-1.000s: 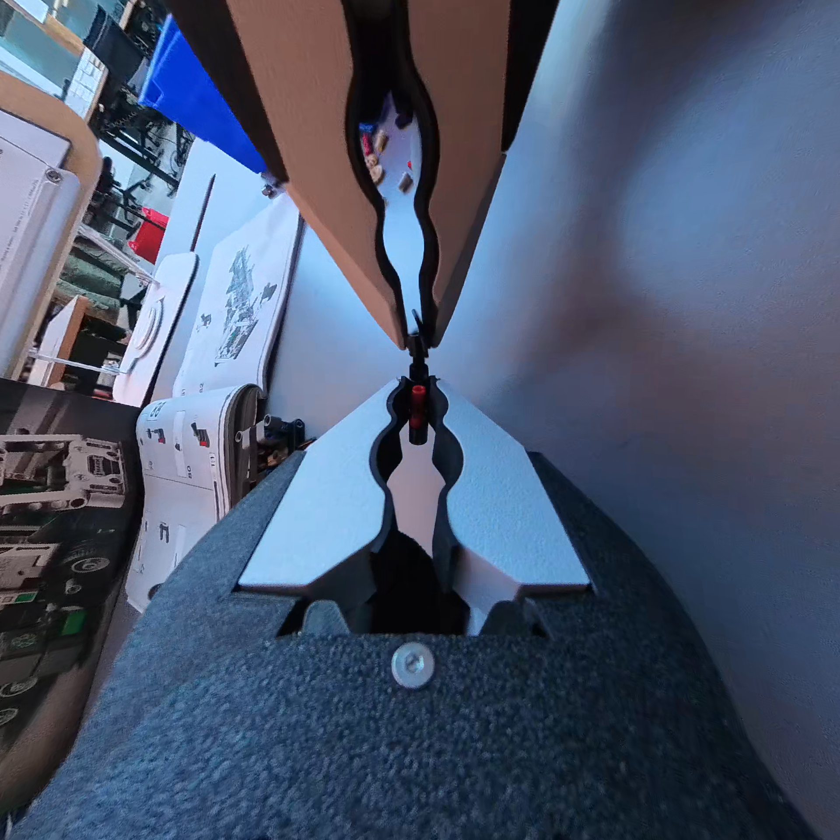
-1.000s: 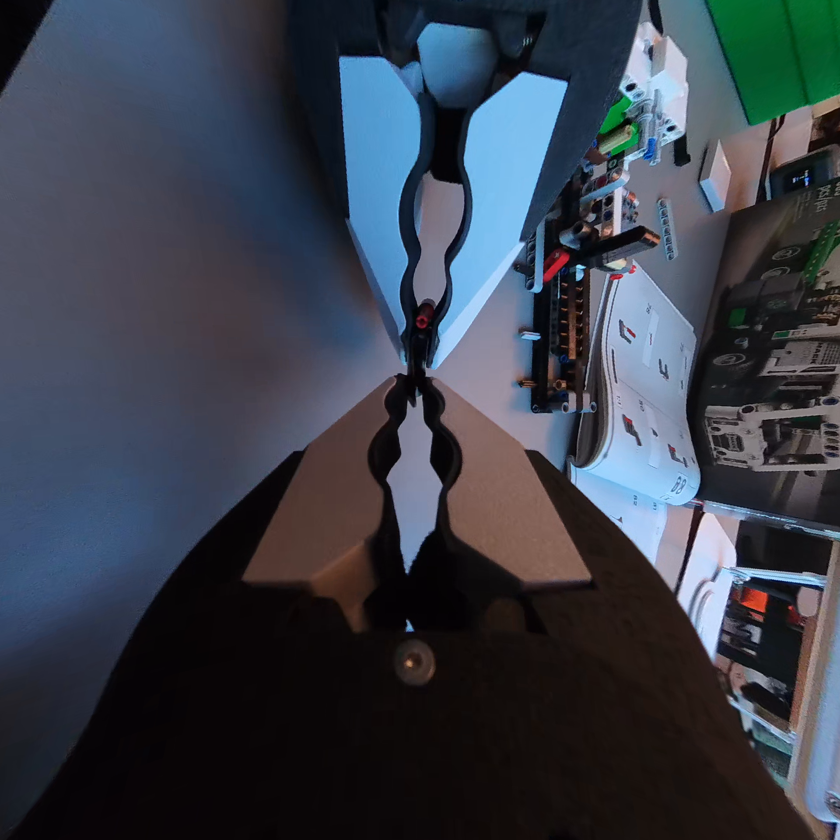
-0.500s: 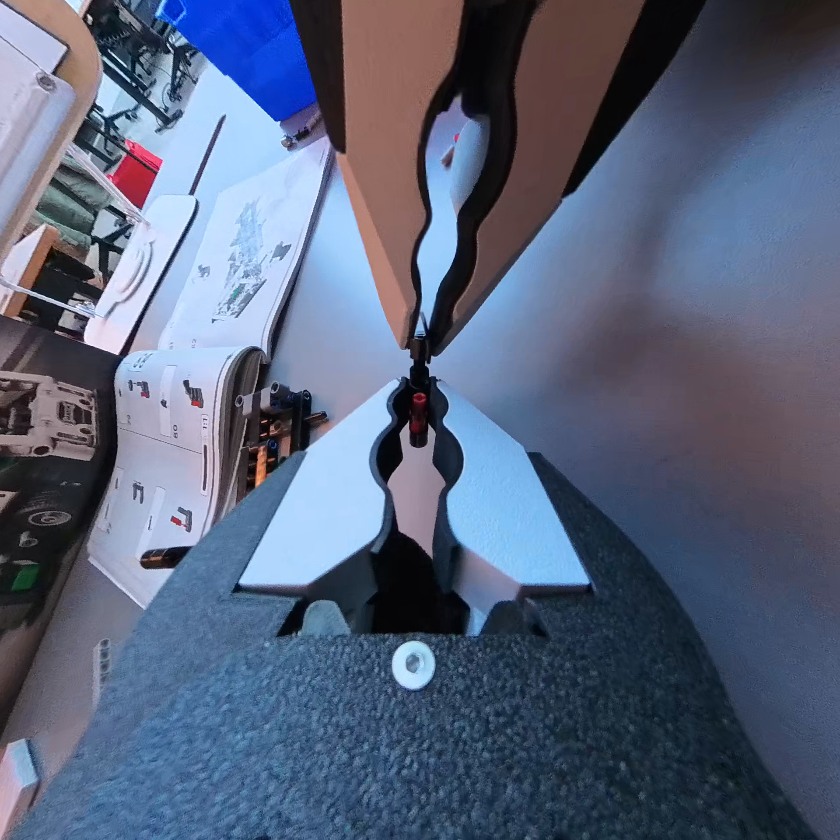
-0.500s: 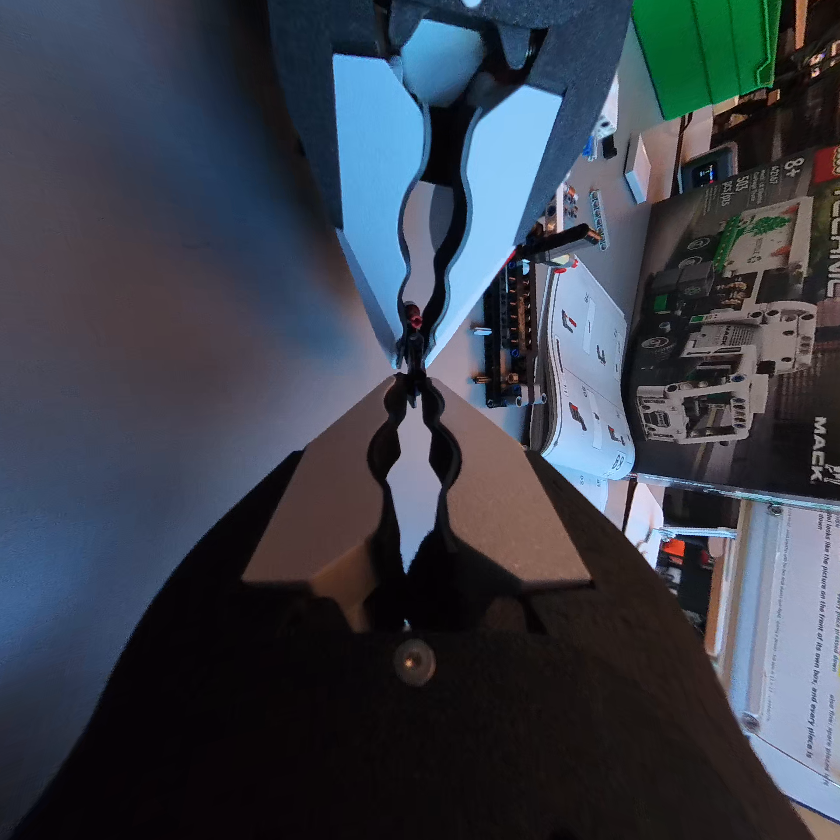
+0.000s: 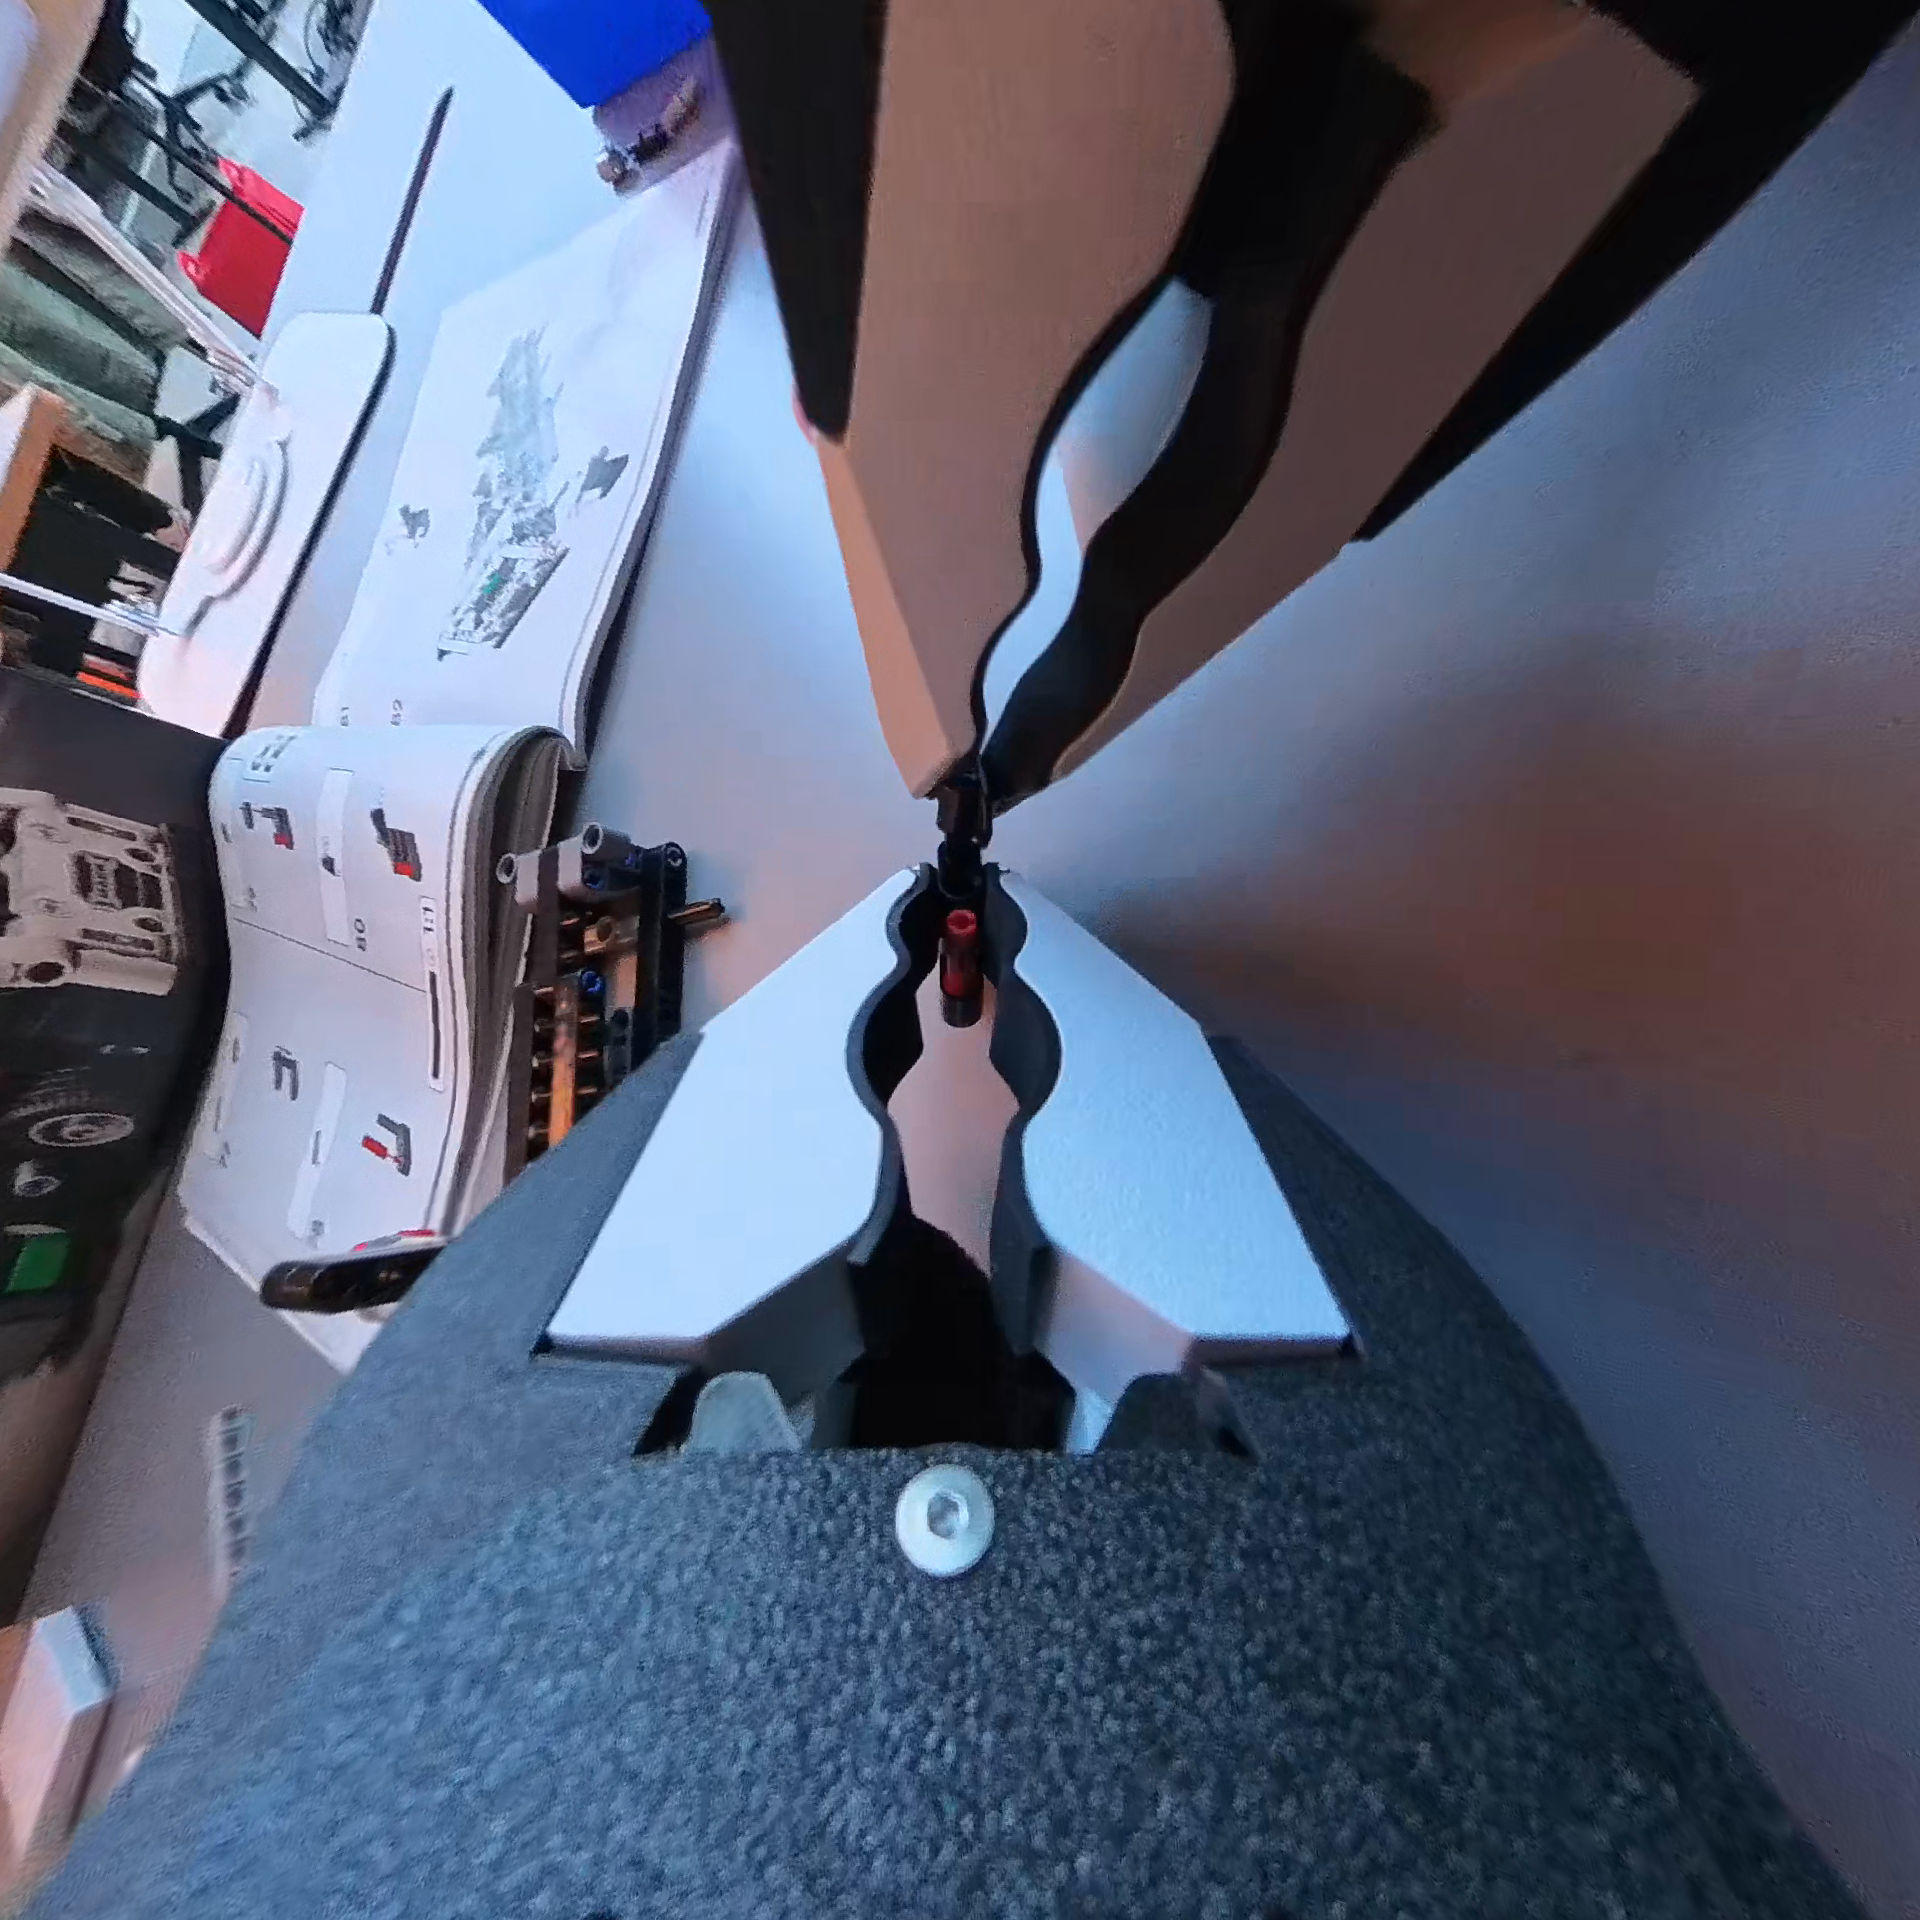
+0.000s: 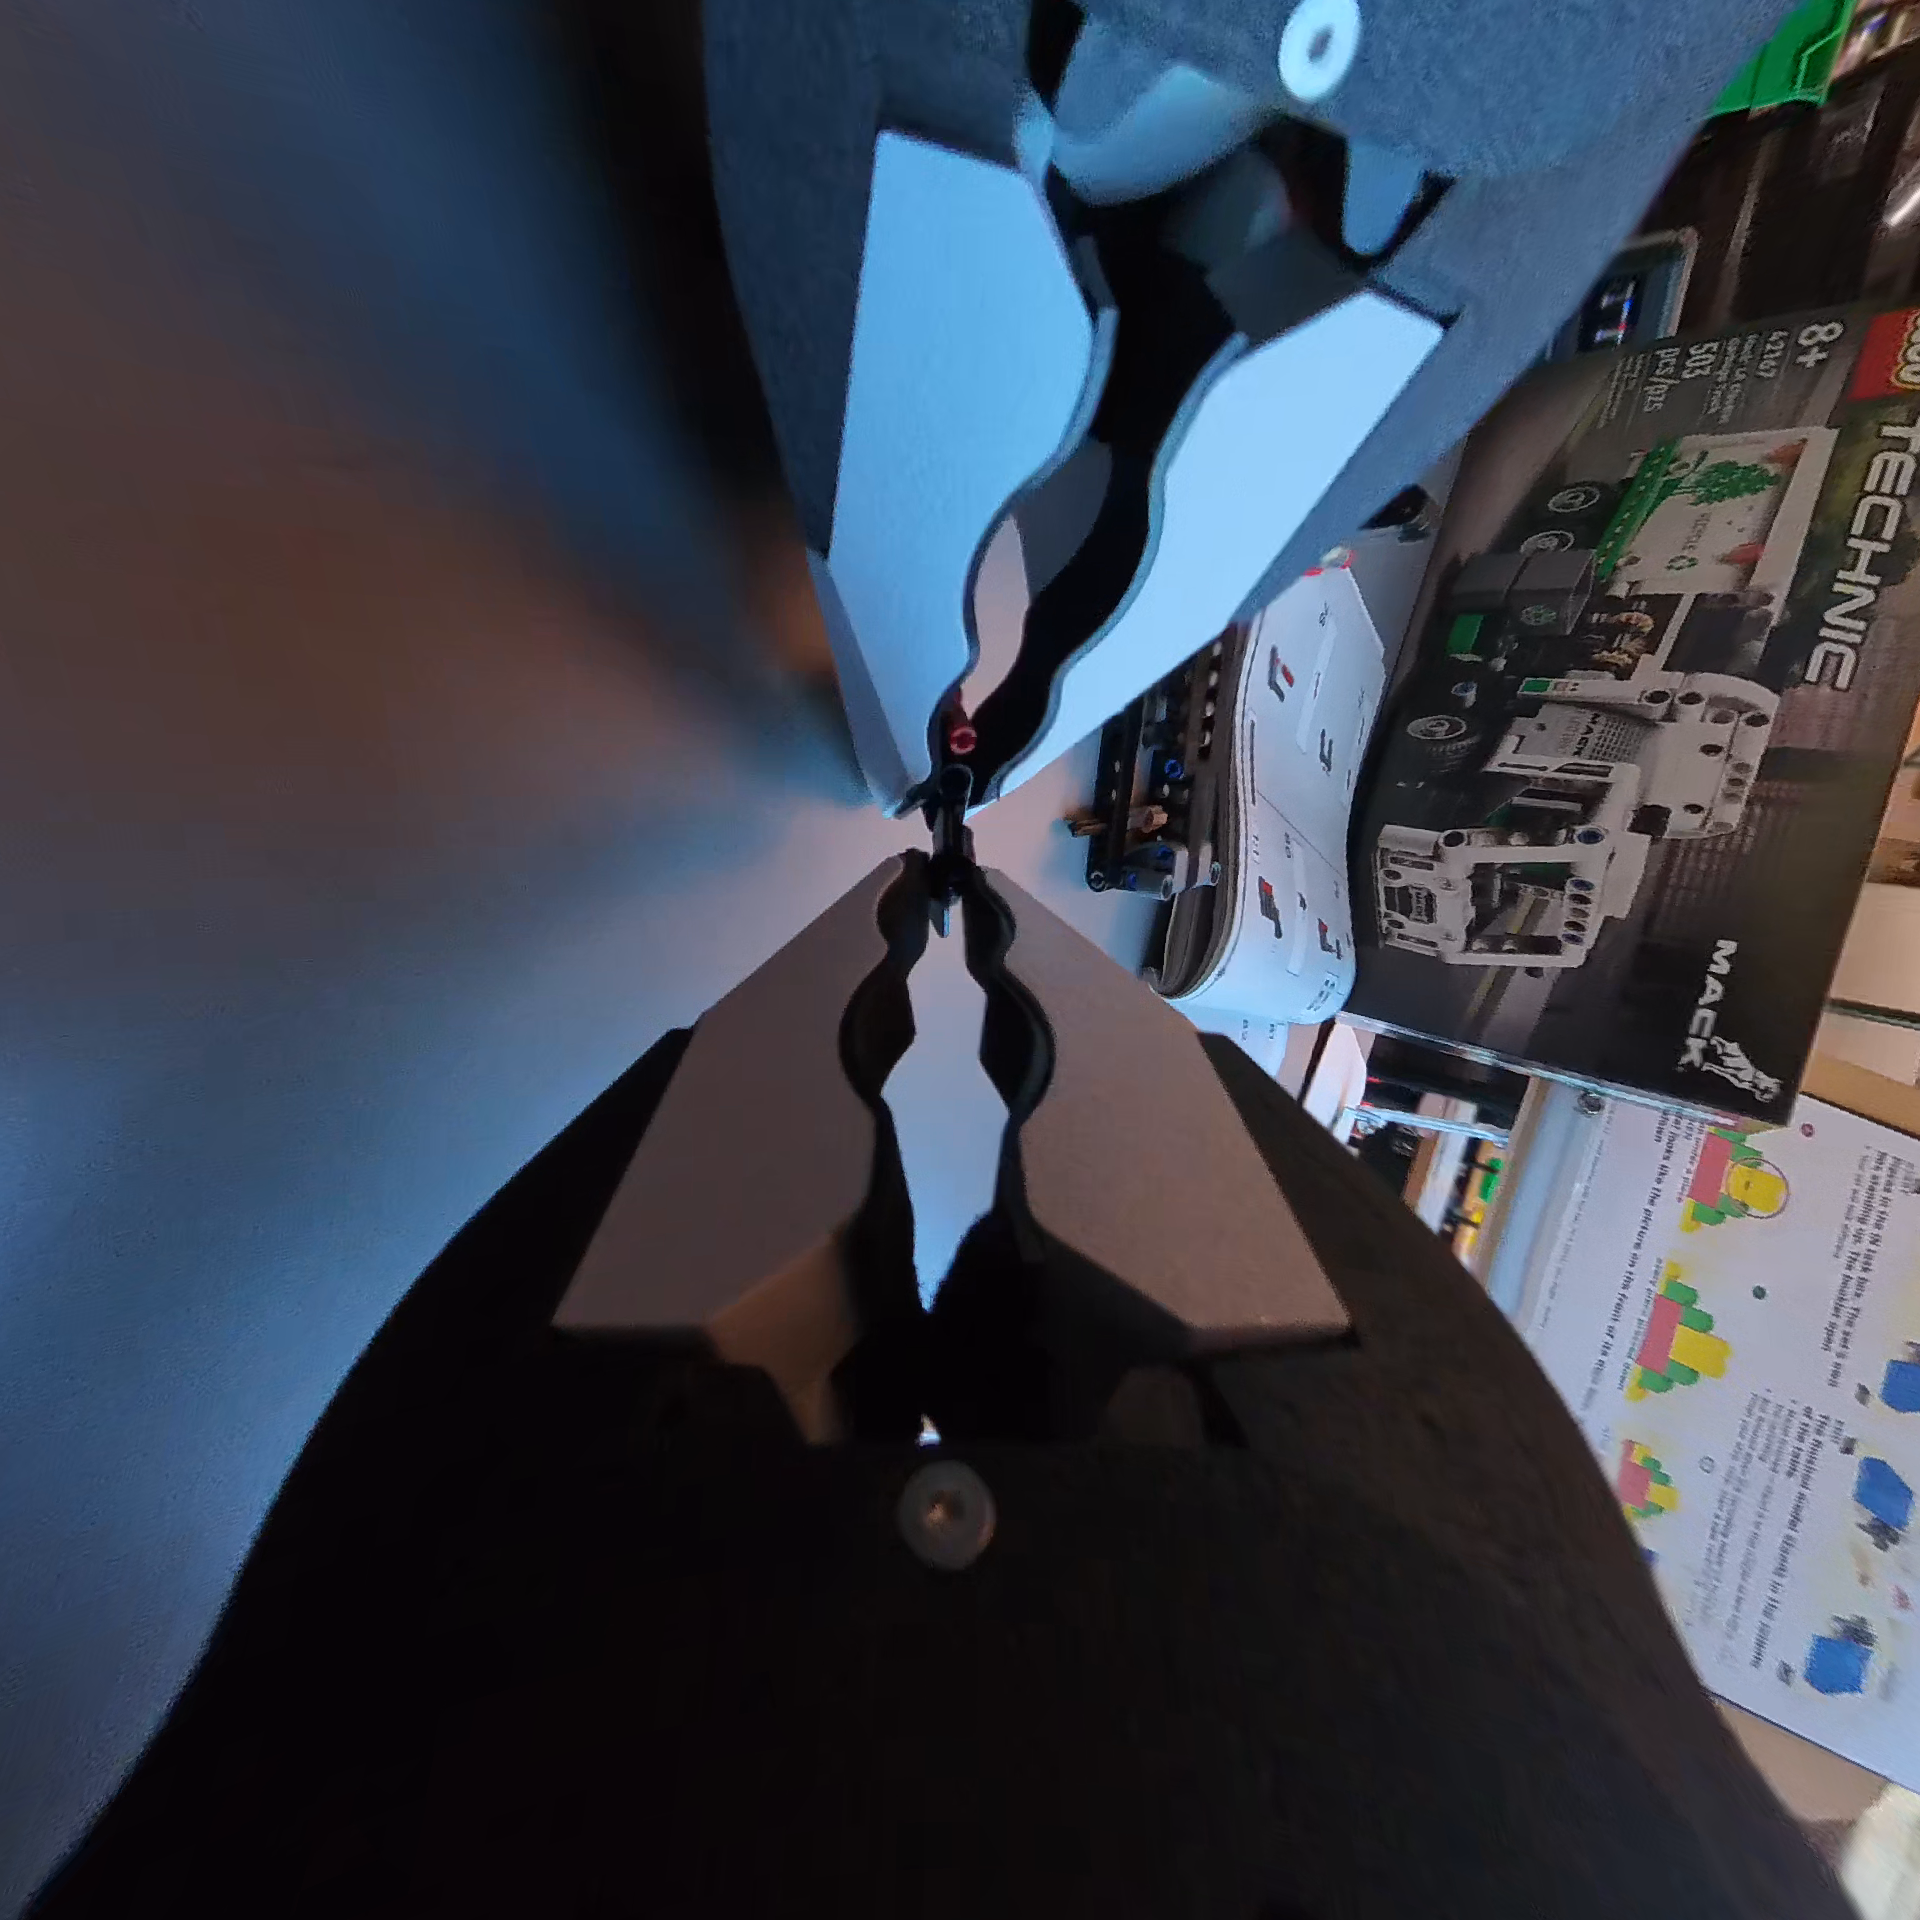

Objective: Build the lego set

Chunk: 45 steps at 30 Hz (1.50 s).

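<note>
My left gripper [image 5: 957, 881] is shut on a small black lego piece with a red pin [image 5: 958, 951] that sticks back between its fingers. My right gripper [image 6: 940, 871] is shut on a thin black lego piece [image 6: 948, 831]. The two grippers meet tip to tip above the white table [image 5: 1558, 727], and the two small pieces touch end to end between them. In the left wrist view the right gripper [image 5: 964, 790] comes down from above. In the right wrist view the left gripper [image 6: 940, 795] comes from above with the red pin [image 6: 961, 740] showing. How far the pieces are joined is hidden.
A partly built black lego frame [image 5: 597, 977] lies beside an open instruction booklet [image 5: 343, 987]. The lego set box [image 6: 1621, 665] stands behind them, with a printed sheet of brick pictures [image 6: 1766, 1403] beside it. A blue bin [image 5: 592, 42] is at the far table edge.
Both grippers have stayed shut and tip to tip. They have tilted and drawn closer, so each fills more of the other's view and the table clutter has slid across the frame.
</note>
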Each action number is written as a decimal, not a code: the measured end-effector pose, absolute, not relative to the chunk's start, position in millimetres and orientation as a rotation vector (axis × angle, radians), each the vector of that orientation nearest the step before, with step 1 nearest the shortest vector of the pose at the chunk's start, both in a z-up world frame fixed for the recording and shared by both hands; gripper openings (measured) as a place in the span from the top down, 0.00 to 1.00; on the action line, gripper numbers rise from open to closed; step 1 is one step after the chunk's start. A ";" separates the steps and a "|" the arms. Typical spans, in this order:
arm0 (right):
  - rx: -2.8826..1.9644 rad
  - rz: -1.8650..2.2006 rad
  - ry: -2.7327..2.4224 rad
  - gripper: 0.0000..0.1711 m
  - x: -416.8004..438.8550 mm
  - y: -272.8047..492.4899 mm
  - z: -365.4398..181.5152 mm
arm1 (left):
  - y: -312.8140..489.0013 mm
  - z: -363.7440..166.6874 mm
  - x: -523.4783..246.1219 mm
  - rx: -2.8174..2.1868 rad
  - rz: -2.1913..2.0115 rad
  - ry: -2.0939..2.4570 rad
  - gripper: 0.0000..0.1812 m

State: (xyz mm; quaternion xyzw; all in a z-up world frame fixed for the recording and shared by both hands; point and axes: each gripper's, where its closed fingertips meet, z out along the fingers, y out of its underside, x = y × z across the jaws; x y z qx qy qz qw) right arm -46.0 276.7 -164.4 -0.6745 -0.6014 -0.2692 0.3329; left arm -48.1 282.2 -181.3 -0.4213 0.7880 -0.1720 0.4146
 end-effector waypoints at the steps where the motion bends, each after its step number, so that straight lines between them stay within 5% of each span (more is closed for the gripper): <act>1: -1.768 -0.706 -1.571 0.97 -45.5 277.0 -165.2 | 281.9 -181.8 -47.6 -1.075 -0.457 1.985 0.97; 14: -1.848 -0.445 -1.446 0.93 -44.5 274.6 -149.4 | 271.2 -166.5 -45.9 -1.256 -0.936 1.991 0.96; 24: -1.789 -0.520 -1.249 0.70 -62.1 270.9 -113.4 | 260.2 -123.1 -50.2 -1.419 -1.597 1.827 0.96; 45: -1.794 -0.753 -1.488 0.77 -73.2 256.5 -128.2 | 230.4 -135.8 -66.1 -1.446 -1.676 2.015 0.97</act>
